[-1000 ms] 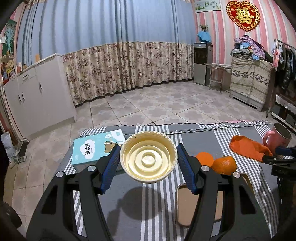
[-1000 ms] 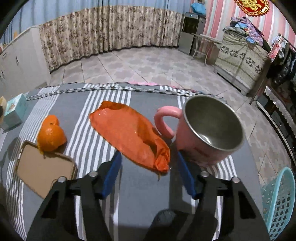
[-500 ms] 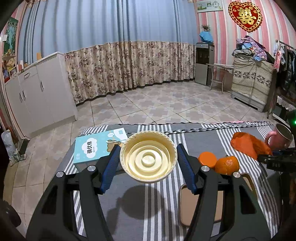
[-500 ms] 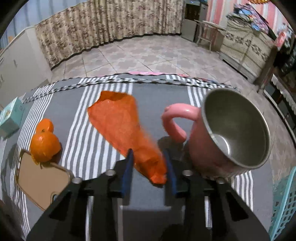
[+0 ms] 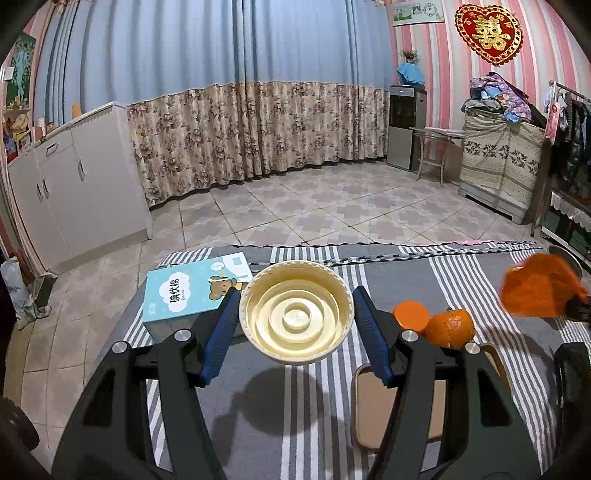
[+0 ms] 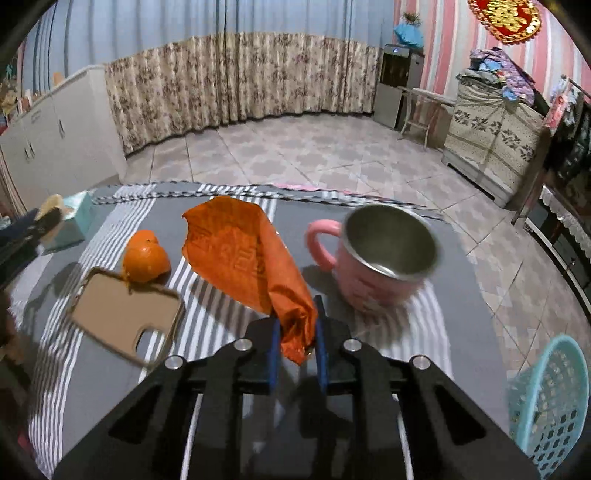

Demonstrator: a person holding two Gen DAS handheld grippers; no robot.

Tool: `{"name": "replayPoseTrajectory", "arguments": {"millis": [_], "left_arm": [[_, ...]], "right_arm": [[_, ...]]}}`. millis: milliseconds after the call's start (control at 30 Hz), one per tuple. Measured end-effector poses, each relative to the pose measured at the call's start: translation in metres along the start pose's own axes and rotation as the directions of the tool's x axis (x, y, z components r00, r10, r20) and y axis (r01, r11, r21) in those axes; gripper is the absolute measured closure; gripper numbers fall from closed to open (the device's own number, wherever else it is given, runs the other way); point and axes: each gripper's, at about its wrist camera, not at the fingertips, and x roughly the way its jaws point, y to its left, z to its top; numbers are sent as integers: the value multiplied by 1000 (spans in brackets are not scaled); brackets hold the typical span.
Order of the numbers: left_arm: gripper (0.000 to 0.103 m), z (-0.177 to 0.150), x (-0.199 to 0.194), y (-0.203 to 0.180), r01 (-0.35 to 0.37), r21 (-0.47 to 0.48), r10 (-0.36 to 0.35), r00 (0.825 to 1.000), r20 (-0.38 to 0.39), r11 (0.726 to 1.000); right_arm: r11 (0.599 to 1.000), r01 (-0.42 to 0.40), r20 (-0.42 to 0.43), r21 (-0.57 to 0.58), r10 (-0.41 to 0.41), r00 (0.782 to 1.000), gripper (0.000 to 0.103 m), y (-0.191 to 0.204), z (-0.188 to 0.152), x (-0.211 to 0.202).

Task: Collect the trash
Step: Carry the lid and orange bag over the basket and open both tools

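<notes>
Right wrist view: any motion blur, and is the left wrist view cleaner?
Right wrist: pink mug smeared, orange wrapper between the fingers fairly sharp. Left wrist: cream lid crisp, wrapper blurred at right edge; strong fisheye bending in both.

Striped grey-and-white tablecloth (image 5: 325,406) covers the table. Teal tissue box (image 5: 192,291) with bear print lies at far left edge. Tan phone case (image 6: 125,317), camera cut-out visible, lies flat; orange (image 6: 146,256) just beside its far corner. Pink mug (image 6: 376,258) with steel interior stands upright, handle to the left. White cabinets (image 5: 66,192), floral curtain (image 5: 258,129), red heart wall ornament (image 5: 489,31) behind.
</notes>
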Motion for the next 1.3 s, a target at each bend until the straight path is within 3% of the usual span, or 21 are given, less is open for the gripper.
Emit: {"name": "replayPoseTrajectory", "arguments": {"millis": [167, 300, 400, 633, 767, 967, 1300], "left_arm": [[42, -3, -2, -12, 13, 36, -14, 1000, 10, 999], [42, -3, -8, -29, 11, 73, -12, 1000, 9, 997], [42, 3, -20, -43, 48, 67, -48, 999, -4, 997], [42, 8, -79, -109, 160, 116, -165, 985, 40, 980], [42, 3, -105, -163, 215, 158, -225, 973, 49, 964], [42, -15, -128, -256, 330, 182, -338, 941, 14, 926], [42, -53, -154, -396, 485, 267, -488, 871, -59, 833]], "right_arm": [[997, 31, 51, 69, -35, 998, 87, -56, -32, -56], [986, 112, 61, 120, -120, 991, 87, -109, -62, -94], [970, 162, 43, 179, -172, 984, 87, -159, -88, -116], [925, 254, 24, 283, -272, 962, 87, -241, -129, -132], [910, 284, 35, 303, -308, 951, 87, -263, -137, -135], [897, 283, 44, 338, -316, 948, 87, -290, -144, -140], [858, 320, 9, 402, -353, 936, 87, -336, -163, -146]]}}
